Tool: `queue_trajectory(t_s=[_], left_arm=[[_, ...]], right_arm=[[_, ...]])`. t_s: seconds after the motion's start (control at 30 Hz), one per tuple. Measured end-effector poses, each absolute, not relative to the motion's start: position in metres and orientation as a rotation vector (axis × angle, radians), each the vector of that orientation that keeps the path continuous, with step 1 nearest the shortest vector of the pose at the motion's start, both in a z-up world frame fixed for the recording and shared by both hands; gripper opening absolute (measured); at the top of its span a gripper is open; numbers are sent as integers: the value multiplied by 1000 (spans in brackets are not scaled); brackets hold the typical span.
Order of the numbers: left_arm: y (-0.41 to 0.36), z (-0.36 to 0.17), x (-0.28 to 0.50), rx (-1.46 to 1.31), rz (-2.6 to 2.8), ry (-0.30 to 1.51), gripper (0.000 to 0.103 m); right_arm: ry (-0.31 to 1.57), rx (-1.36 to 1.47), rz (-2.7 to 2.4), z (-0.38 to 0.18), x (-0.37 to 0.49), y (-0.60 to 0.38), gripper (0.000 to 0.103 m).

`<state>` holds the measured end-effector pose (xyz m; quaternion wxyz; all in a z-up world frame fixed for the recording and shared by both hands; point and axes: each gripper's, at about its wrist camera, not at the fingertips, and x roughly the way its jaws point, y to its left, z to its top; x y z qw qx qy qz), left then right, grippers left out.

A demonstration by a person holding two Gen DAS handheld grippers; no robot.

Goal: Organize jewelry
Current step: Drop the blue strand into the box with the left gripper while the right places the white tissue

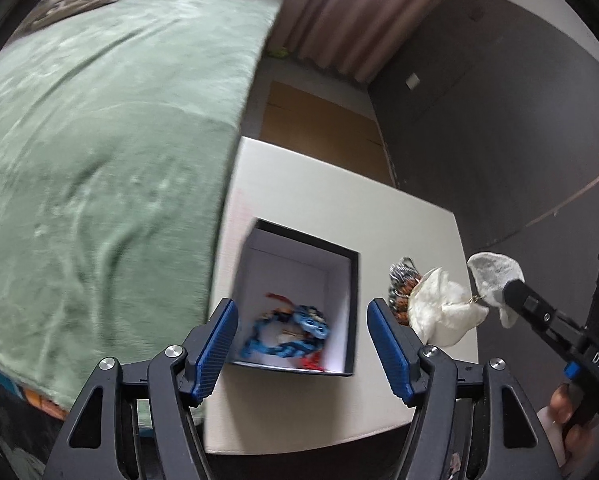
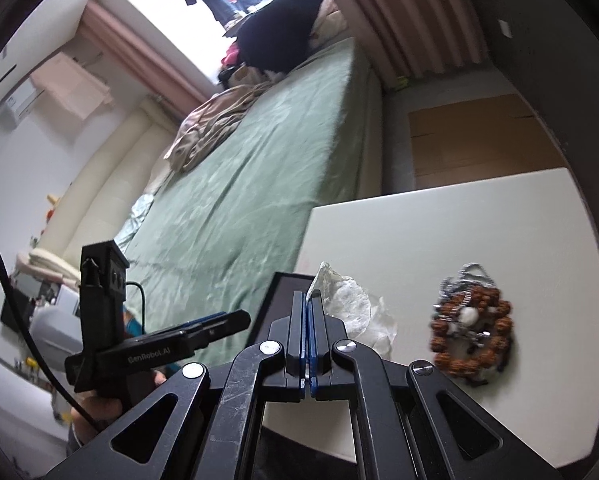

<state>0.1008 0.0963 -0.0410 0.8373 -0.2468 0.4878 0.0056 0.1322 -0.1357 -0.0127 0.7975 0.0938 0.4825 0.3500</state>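
**White pouch held above the table**

A green bed [image 1: 107,152] flanks the pale table [image 1: 399,216]. On the table sits an open black box [image 1: 349,312] holding a blue bracelet [image 1: 287,336] and, blurred, perhaps red pieces. A brown bead bracelet [image 2: 473,336] lies apart. The left gripper [image 1: 301,344] gapes empty; the right gripper [image 2: 308,336] pinches the white pouch [image 2: 351,312].

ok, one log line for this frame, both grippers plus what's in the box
left gripper: open, over box | right gripper: shut on white shell piece | box: blue bracelet inside | brown bead bracelet: on table
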Motion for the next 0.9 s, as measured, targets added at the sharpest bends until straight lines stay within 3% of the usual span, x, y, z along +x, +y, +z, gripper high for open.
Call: queue_trajectory(t_s=[0.5,0.53,0.57,0.63,0.9], left_arm=[[147,-25,74,-563,113,961,68],[147,-26,74,-564,111,959,68],[146,-26,75,-562,106,959,68],[142,-25,76,-552,101,961,68],[115,-23,90,-511,47,973,68]], right_arm=[[1132,117,836,-40,125,-60,3],[1177,101,825,-48,125,-58,9],[1211,96,819,-56,126,-57,25],[1245,105,787,-67,126,-63,48],[1197,196,704,-57,129,-121,66]])
